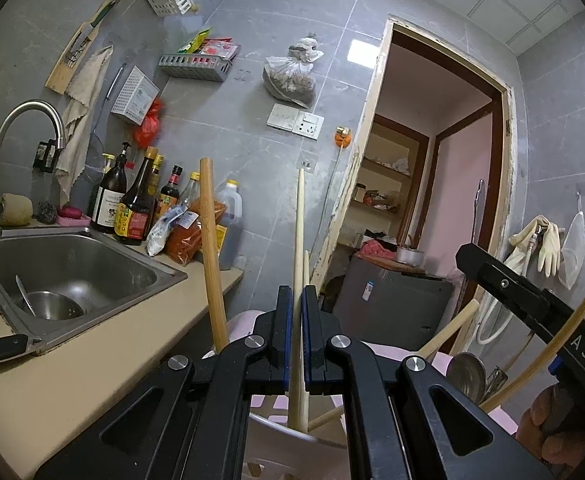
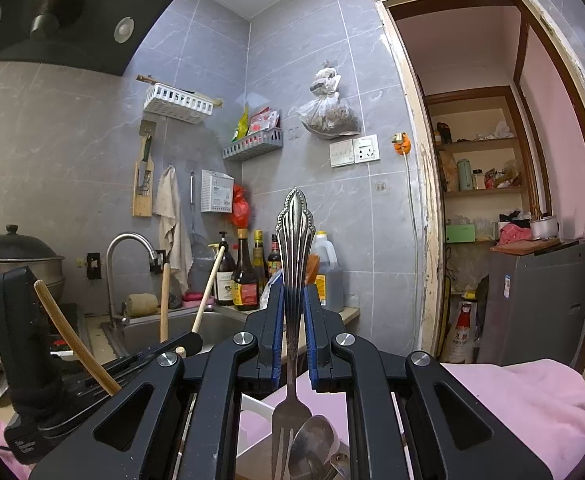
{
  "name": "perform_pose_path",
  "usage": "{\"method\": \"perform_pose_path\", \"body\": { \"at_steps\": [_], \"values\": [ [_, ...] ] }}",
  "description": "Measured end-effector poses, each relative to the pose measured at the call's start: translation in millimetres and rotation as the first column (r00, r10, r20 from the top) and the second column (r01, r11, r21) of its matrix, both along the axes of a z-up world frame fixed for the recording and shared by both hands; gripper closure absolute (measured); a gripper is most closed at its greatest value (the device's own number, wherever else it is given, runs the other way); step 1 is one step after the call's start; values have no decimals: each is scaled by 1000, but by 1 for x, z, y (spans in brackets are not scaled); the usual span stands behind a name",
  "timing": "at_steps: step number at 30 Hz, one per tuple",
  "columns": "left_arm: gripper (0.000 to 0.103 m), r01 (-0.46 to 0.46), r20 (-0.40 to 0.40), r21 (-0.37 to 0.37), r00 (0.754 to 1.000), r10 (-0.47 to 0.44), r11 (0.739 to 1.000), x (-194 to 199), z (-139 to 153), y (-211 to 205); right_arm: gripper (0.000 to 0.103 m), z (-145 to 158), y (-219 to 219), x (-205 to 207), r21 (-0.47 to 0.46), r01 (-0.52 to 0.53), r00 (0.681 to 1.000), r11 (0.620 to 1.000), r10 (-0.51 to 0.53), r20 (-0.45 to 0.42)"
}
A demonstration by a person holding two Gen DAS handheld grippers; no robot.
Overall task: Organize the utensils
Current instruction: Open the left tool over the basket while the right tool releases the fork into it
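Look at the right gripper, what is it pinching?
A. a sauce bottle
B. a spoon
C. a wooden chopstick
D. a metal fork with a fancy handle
D: the right gripper is shut on the metal fork, whose ornate handle points up and whose tines hang down below the fingers, beside a spoon that lies loose underneath.

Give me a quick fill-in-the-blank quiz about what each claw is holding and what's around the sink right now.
1. The right claw is shut on a metal ____, tines pointing down.
2. The left claw grips a pale wooden ____.
3. Inside the steel sink lies a metal ____ with holes.
4. Beside the sauce bottles the sink's ____ curves over the basin.

Missing words: fork; chopstick; strainer bowl; faucet
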State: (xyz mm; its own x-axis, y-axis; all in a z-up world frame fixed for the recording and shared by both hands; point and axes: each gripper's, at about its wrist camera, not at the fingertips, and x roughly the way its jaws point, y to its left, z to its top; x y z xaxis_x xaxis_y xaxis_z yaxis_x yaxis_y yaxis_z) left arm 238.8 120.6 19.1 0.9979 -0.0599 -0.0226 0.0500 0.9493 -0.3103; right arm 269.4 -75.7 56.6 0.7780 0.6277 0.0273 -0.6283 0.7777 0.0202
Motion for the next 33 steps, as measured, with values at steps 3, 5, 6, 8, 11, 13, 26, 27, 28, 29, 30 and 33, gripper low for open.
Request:
{"method": "perform_pose_path", "body": {
  "at_steps": [3, 5, 6, 8, 11, 13, 26, 27, 28, 29, 30, 33],
  "values": [
    [100, 1, -1, -1, 1000, -1, 1000, 0, 0, 0, 94, 0, 0, 0, 1, 0, 1000, 1000, 0, 0],
    [100, 1, -1, -4, 1000, -1, 1000, 0, 0, 0, 93, 0, 0, 0, 1, -1, 1000, 1000, 1, 0],
    [100, 2, -2, -6, 1000, -2, 1000, -1, 0, 0, 92, 0, 0, 0, 2, -2, 1000, 1000, 2, 0],
    [99, 4, -1, -9, 1000, -4, 1000, -1, 0, 0, 90, -1, 0, -1, 7, -2, 1000, 1000, 2, -4],
    [95, 10, 1, -14, 1000, -10, 1000, -3, 0, 0, 87, -2, -3, 1, 22, -3, 1000, 1000, 3, -18],
    [92, 14, 4, -18, 1000, -14, 1000, -5, 1, 0, 87, -3, -5, 1, 31, -4, 1000, 1000, 5, -26],
    [78, 26, 21, -17, 999, -25, 1000, -17, 15, -1, 78, 0, -6, -1, 42, 32, 999, 999, -32, -9],
    [75, 26, 19, -14, 999, -25, 1000, -17, 16, -2, 75, 1, -6, -2, 45, 34, 999, 998, -34, -8],
    [73, 28, 19, -14, 999, -28, 1000, -18, 16, -3, 71, 1, -6, -1, 48, 38, 999, 998, -38, -7],
    [73, 29, 17, -13, 999, -29, 999, -18, 17, -3, 69, 2, -7, -2, 52, 44, 999, 998, -44, -4],
    [73, 26, 13, -10, 1000, -26, 1000, -19, 18, -4, 64, 3, -8, -2, 59, 48, 999, 997, -48, -1],
    [73, 17, 1, -4, 1000, -17, 1000, -21, 21, -4, 56, 6, -12, -4, 77, 75, 997, 994, -75, 6]
  ]
}}
